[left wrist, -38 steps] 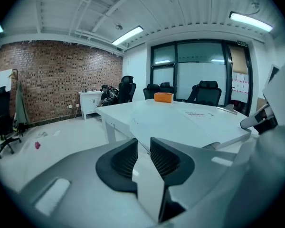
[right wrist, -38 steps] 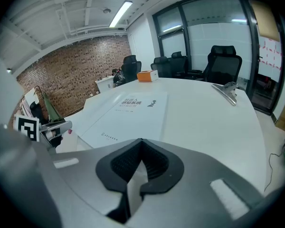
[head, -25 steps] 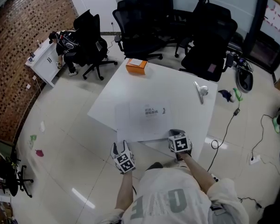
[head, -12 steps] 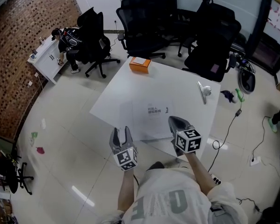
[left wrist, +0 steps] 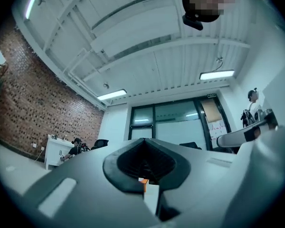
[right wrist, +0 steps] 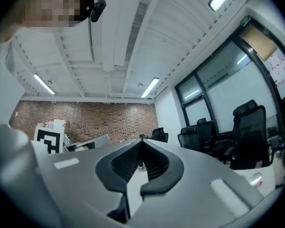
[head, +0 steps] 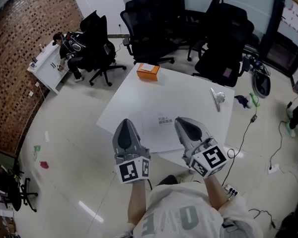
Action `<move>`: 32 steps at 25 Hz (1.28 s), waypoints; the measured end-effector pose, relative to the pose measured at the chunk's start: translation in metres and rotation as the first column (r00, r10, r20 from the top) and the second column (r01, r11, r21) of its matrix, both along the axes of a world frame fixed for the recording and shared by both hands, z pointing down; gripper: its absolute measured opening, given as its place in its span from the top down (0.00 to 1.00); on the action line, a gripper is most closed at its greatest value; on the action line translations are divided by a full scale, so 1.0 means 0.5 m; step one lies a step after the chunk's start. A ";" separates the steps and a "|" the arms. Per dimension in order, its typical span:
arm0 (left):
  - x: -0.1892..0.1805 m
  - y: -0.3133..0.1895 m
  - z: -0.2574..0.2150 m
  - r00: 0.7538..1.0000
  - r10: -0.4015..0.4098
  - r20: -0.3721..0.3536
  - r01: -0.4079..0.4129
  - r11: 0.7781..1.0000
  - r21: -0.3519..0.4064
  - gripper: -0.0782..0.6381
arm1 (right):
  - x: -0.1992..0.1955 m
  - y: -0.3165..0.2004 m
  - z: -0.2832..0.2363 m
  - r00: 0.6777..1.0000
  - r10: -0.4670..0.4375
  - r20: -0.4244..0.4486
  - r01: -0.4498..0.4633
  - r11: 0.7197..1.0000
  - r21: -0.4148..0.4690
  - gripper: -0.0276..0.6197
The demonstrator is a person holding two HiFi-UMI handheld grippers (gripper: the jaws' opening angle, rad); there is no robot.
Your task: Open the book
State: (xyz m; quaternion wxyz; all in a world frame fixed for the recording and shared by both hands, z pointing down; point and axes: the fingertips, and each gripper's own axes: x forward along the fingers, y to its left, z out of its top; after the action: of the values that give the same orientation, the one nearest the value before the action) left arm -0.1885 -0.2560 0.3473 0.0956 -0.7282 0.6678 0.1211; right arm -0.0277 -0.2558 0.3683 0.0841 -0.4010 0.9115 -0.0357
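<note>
Thin white book is untouched: the left claw, jaws just closed on nothing, and the right claw, pressed together empty, hang over its near edge. It lies shut on the white worktop; opening is all left to do.

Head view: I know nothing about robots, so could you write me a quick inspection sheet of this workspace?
Surface: white table, mostly bare.
Job's things: white book, closed, lying flat near the front edge.
Clutter: orange box at the far corner; silvery object at the right.
Grippers: left gripper just closed, right gripper shut; both empty.
Cables: cables loose on the floor, right.
Surroundings: black chairs, brick wall, person at a white desk.
</note>
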 end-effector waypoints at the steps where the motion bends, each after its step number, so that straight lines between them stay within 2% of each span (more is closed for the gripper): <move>1: 0.009 -0.002 0.003 0.999 0.024 0.035 -0.024 1.000 -0.016 0.88 | 0.002 -0.002 0.002 0.999 0.028 -0.038 -0.028 0.999 0.020 0.95; 3: 0.029 0.003 0.020 0.993 0.079 0.089 -0.073 0.995 -0.063 0.87 | 0.003 -0.002 0.014 0.990 0.071 -0.120 -0.065 0.997 0.051 0.95; 4: 0.037 0.007 0.033 0.991 0.102 0.090 -0.094 0.991 -0.091 0.87 | 0.004 0.000 0.021 0.987 0.080 -0.139 -0.074 0.996 0.047 0.95; 8: 0.052 0.025 0.091 0.984 0.178 0.017 -0.173 0.970 -0.172 0.87 | 0.006 0.008 0.037 0.990 0.105 -0.097 -0.108 0.994 -0.032 0.95; 10: 0.052 0.031 0.101 0.981 0.195 0.022 -0.187 0.964 -0.186 0.87 | 0.008 0.010 0.044 0.990 0.123 -0.074 -0.128 0.989 -0.072 0.95; 14: 0.035 0.050 0.101 0.982 0.182 0.048 -0.170 0.966 -0.194 0.87 | 0.005 0.029 0.075 0.982 0.165 -0.095 -0.174 0.979 -0.105 0.95; 17: 0.014 0.083 0.142 0.985 0.167 0.033 -0.157 0.966 -0.205 0.87 | -0.004 0.067 0.113 0.975 0.184 -0.128 -0.198 0.974 -0.110 0.95; 20: -0.002 0.107 0.167 0.988 0.154 0.002 -0.149 0.962 -0.228 0.87 | -0.011 0.097 0.132 0.978 0.166 -0.130 -0.182 0.975 -0.126 0.95; 23: -0.018 0.128 0.155 0.992 0.128 -0.019 -0.129 0.967 -0.218 0.87 | -0.014 0.128 0.138 0.983 0.138 -0.122 -0.155 0.978 -0.143 0.95; 29: -0.020 0.190 0.148 0.996 0.087 -0.001 -0.086 0.974 -0.208 0.87 | -0.014 0.228 0.165 0.978 0.098 -0.183 -0.125 0.982 -0.141 0.95; 32: -0.004 0.266 0.165 0.996 0.085 -0.001 -0.083 0.969 -0.232 0.87 | 0.004 0.301 0.158 0.983 0.092 -0.157 -0.116 0.982 -0.149 0.95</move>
State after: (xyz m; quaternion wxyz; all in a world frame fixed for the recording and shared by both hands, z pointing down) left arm -0.1903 -0.1230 0.4298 0.0076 -0.7626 0.6455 0.0430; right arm -0.0256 -0.1055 0.4474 -0.0144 -0.4550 0.8874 -0.0731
